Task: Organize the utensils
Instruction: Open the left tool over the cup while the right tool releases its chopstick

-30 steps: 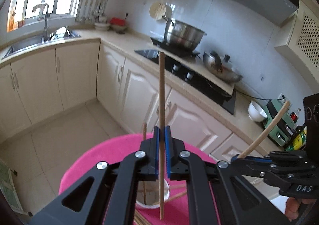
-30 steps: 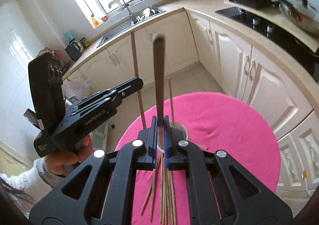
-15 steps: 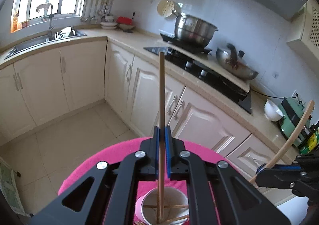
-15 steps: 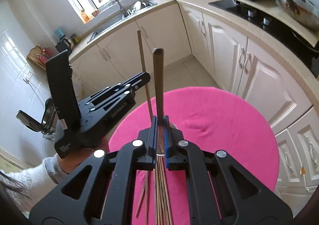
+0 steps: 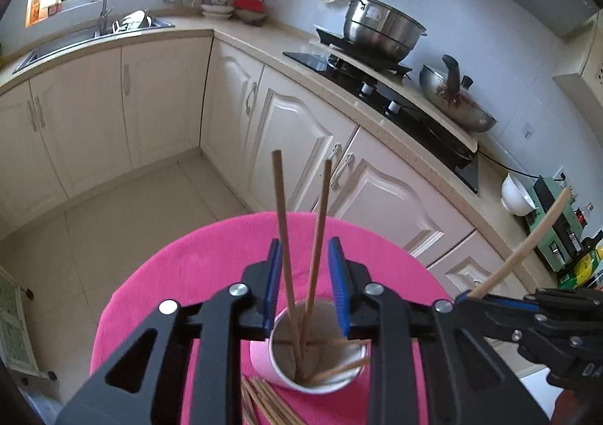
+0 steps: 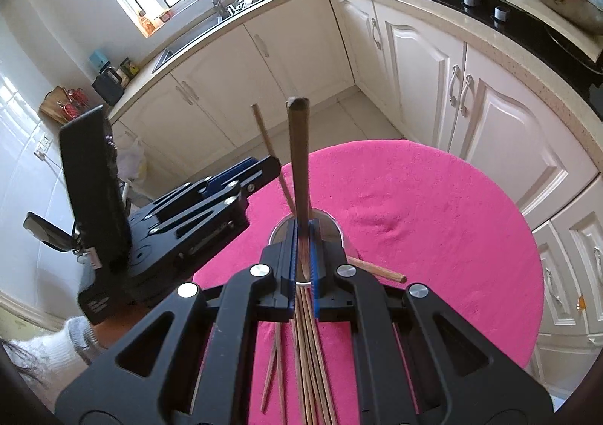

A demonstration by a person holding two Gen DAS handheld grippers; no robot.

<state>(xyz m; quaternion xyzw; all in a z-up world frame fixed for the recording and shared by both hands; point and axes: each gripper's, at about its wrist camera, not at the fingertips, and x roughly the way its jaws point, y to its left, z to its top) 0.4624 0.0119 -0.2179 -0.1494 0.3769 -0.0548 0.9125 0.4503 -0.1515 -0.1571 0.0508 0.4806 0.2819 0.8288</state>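
A white cup (image 5: 312, 357) stands on the pink round table (image 5: 181, 274) with several wooden chopsticks (image 5: 297, 255) standing in it. My left gripper (image 5: 305, 285) is open, its jaws either side of two upright chopsticks just above the cup. My right gripper (image 6: 301, 255) is shut on a single chopstick (image 6: 299, 161) that points up, right above the cup (image 6: 331, 227). The right gripper also shows in the left wrist view (image 5: 467, 298), holding its chopstick (image 5: 527, 240). A pile of loose chopsticks (image 6: 309, 349) lies on the cloth in front of the cup.
One chopstick (image 6: 380, 270) lies against the cup's right side. Cream kitchen cabinets (image 5: 294, 131) and a counter with a hob, a steel pot (image 5: 380, 29) and a wok (image 5: 456, 100) run behind the table. A sink (image 5: 94, 32) sits under the window.
My left gripper has opened and let go of its chopstick, which now stands in the cup. Both grippers have come lower toward the cup.
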